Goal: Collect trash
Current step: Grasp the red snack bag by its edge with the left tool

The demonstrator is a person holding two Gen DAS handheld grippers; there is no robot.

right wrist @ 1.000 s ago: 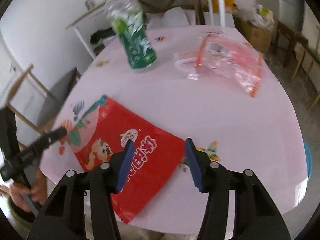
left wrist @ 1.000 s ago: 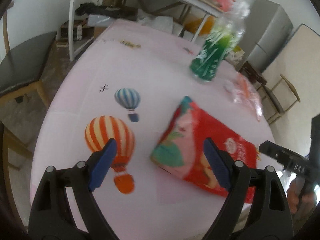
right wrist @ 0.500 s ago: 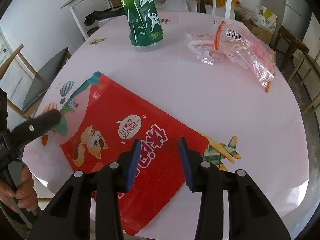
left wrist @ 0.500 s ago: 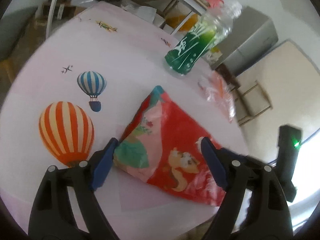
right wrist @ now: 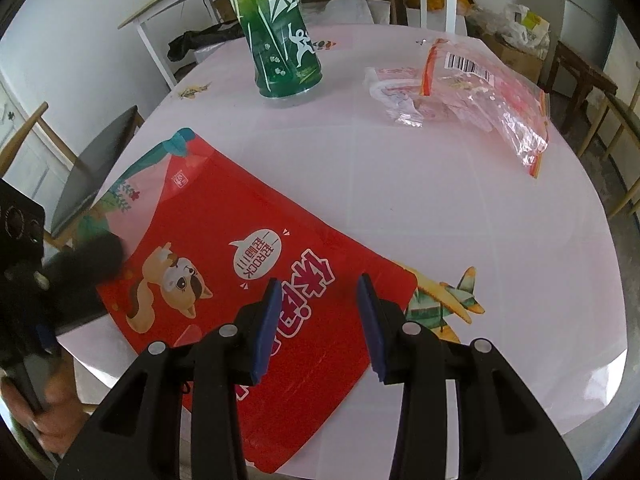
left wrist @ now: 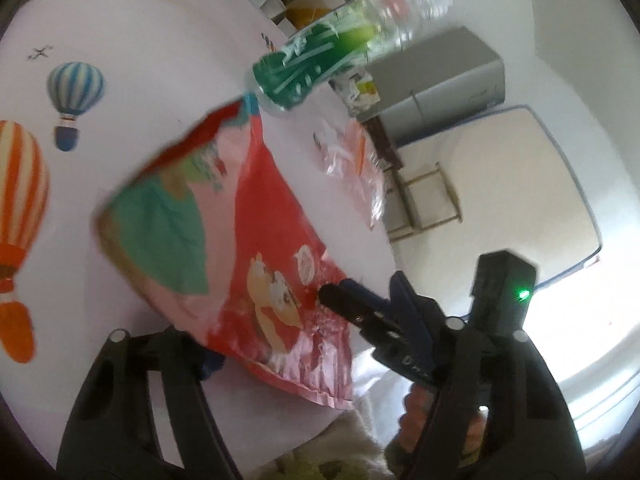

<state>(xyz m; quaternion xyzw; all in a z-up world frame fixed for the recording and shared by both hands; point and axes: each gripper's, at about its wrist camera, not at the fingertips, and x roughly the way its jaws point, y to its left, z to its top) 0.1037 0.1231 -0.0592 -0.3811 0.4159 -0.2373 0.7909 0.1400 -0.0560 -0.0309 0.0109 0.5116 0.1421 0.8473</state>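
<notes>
A large red snack bag (right wrist: 240, 264) with a cartoon cat lies flat on the pink table (right wrist: 400, 184). It also shows in the left wrist view (left wrist: 256, 248). My right gripper (right wrist: 318, 328) is open, its blue pads (right wrist: 266, 320) straddling the bag's near edge. My left gripper (left wrist: 304, 332) is open around the bag's left end; its fingertip (right wrist: 92, 260) rests at the bag's edge. A green-labelled plastic bottle (right wrist: 280, 36) stands at the back. A crumpled clear plastic bag (right wrist: 472, 92) lies at the back right.
The tablecloth carries balloon (left wrist: 76, 92) and plane (right wrist: 444, 304) prints. A chair (right wrist: 92, 168) stands left of the table, wooden chairs (right wrist: 592, 92) to the right. A white side table (right wrist: 172, 12) and clutter stand behind.
My left gripper has moved forward and tilted, so the bag's left end now sits between its fingers. My right gripper has advanced slightly over the bag's near edge.
</notes>
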